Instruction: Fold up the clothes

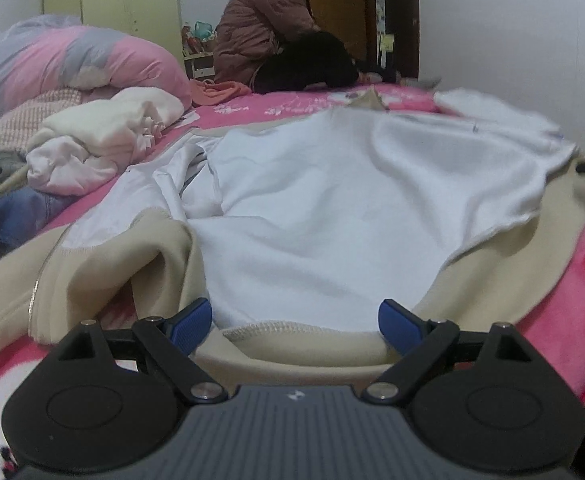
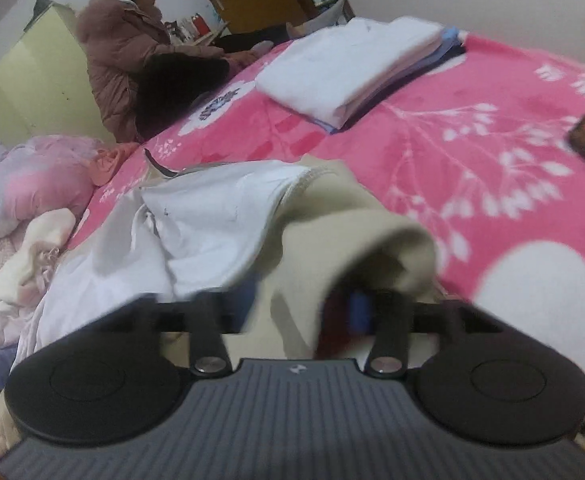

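Garment: a beige jacket with a white fleece lining lies opened, lining up, on the bed, spread across the pink blanket.
Left claw: the left claw is spread wide, its blue fingertips standing on either side of the jacket's beige hem, which lies between them ungripped.
Right claw: the right claw sits under a raised fold of the jacket; the cloth drapes over it and the picture is blurred, so whether it pinches the fabric cannot be told.
Folded pile: a stack of folded clothes, white on top, lies on the blanket beyond the jacket.
Loose pile: crumpled cream and pink clothes lie to the left of the jacket, beside a pink and grey quilt.
Person: a person in a brown padded coat sits at the far edge of the bed, well apart from the jacket.
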The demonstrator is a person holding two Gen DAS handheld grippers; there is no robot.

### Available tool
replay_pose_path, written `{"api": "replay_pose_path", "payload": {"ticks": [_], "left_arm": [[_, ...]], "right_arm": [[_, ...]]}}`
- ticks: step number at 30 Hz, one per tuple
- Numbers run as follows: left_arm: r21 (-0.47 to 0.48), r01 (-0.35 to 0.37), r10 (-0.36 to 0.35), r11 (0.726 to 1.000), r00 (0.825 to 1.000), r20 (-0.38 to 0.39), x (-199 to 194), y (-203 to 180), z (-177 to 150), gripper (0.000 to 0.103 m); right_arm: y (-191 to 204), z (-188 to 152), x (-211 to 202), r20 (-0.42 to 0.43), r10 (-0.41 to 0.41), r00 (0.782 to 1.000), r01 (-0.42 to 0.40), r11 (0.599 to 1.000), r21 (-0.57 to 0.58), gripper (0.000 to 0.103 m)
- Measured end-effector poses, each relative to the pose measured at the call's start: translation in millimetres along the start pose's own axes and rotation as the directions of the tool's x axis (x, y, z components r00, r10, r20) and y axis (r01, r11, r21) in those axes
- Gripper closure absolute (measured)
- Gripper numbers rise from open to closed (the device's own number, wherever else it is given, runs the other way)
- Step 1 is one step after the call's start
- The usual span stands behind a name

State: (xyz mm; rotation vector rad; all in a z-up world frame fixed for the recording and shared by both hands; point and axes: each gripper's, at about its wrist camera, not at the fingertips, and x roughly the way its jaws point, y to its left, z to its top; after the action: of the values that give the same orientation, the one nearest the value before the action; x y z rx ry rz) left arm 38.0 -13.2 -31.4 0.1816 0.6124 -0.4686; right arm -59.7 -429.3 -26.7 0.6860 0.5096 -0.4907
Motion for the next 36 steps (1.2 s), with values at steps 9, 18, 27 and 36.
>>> {"api": "replay_pose_path", "payload": {"ticks": [9,18,27,36], "left_arm": [[-0.199,-0.052,0.07,0.979,0.994,0.084,-54,63,-17,0.011],[-0.542,-0.012,0.06,0.84,0.996,0.071,-67,135,-39,0.019],[-0.595,-0.083,0.168,0.8,0.982,0.088,-82,158,-57,0.026],[-0.788,-0.153,0.291,0.596,0.956,0.035,-69,236,-72,0.023]], "right_arm": [[81,-64,-66,-0.033,0.148,0.989,-0.149,0.912,-0.383,0.045],[227,-156,-60,-0.307,0.471,0.827,-0.527,0.46,-0.715,0.047],[271,-226,-24,-0.367,0.367,0.854,-0.474,0.262,-0.84,0.096],[232,-151,-53,-0.151,0.366,0.918,-0.333,0.505,-0.797,0.098]]}}
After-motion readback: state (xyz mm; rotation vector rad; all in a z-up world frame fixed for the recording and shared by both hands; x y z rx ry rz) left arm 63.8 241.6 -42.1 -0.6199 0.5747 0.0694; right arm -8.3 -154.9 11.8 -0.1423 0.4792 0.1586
